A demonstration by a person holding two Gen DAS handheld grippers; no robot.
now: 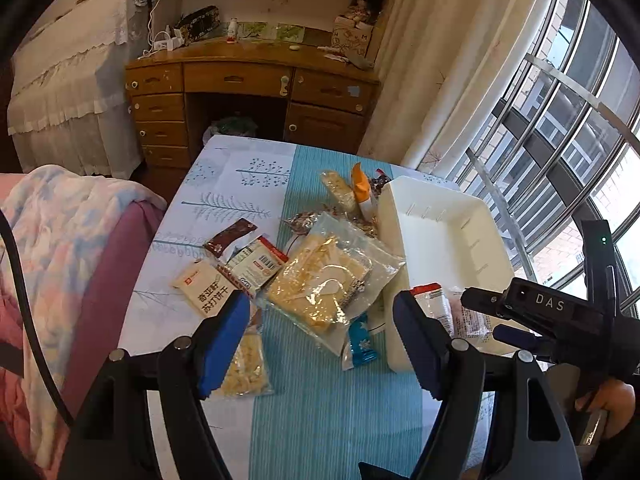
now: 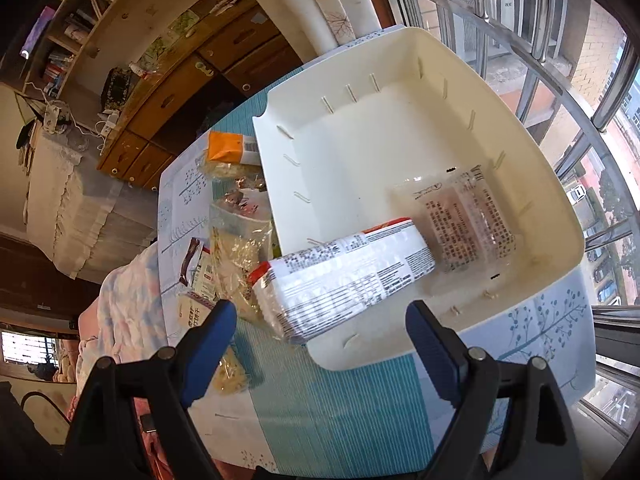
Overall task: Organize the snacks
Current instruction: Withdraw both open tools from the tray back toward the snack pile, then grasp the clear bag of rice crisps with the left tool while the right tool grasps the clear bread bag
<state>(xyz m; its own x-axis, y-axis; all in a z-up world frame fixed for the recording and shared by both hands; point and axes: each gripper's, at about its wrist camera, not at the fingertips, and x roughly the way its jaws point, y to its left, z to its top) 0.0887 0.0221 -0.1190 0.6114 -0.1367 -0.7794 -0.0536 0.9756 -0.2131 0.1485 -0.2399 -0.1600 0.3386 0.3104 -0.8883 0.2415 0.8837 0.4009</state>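
Currently, white bin (image 2: 460, 80): on the table's right side, containing two packets.
Red-trimmed packet (image 2: 344, 272): glossy, printed text, overhanging the bin's near-left rim.
Clear packet (image 2: 464, 224): flat on the bin floor.
Loose snacks (image 1: 320, 288): piled left of the bin.
Left gripper (image 1: 320, 340): jaws apart, empty.
Right gripper (image 2: 320, 344): jaws apart, empty.

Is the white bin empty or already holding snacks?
Holding snacks: the white bin contains a clear packet and a red-edged packet overhanging its rim.

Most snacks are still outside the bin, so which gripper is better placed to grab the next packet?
Probably left: the left gripper hangs open over the loose packets, while the right gripper, also empty, faces the bin.
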